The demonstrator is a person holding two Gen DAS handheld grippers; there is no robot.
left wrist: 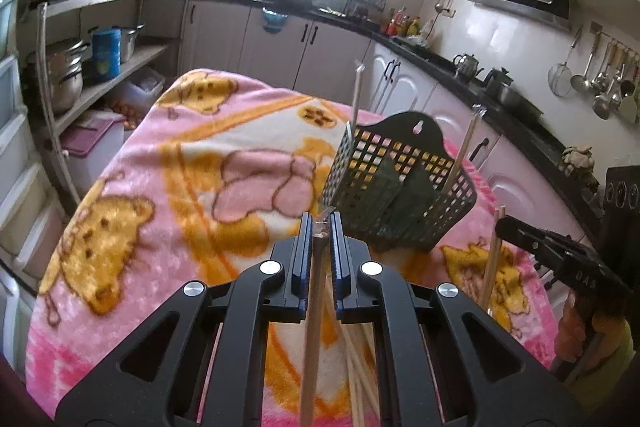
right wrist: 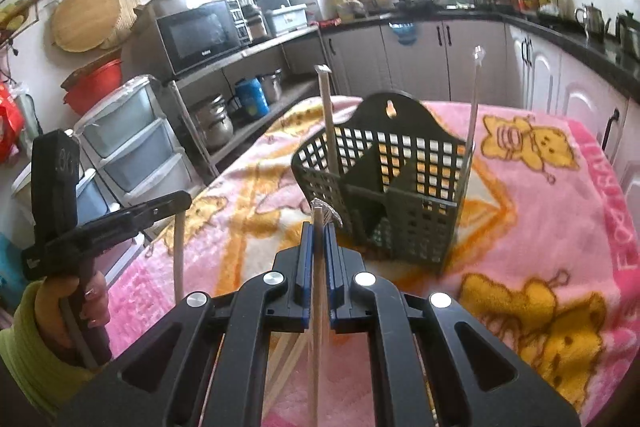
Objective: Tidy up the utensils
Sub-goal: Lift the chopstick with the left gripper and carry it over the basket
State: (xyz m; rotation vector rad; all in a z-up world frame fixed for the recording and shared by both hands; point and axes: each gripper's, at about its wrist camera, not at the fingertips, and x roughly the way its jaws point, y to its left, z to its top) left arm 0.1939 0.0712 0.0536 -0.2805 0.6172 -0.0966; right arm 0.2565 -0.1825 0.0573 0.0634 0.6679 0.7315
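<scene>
Below us spreads the pink blanket (left wrist: 168,195) with its yellow bears, draped over the table and filling most of both wrist views. On it, toward the far side, stands our dark green slotted basket (right wrist: 384,195), upright, with a divider wall splitting it into compartments. Two chopsticks already stand in it: one (right wrist: 327,131) leans in the left compartment, the other (right wrist: 472,107) rises at the right edge.

Our left gripper (left wrist: 320,227) is clenched on a single pale chopstick (left wrist: 314,327), which runs up between its blue pads; its tip pokes out just short of the basket. Our right gripper (right wrist: 318,227) is likewise clamped on a chopstick (right wrist: 320,307), held near upright just in front of the basket. Both held sticks are clear of the blanket. Under each gripper, a few more loose chopsticks (left wrist: 360,367) lie on the blanket.
</scene>
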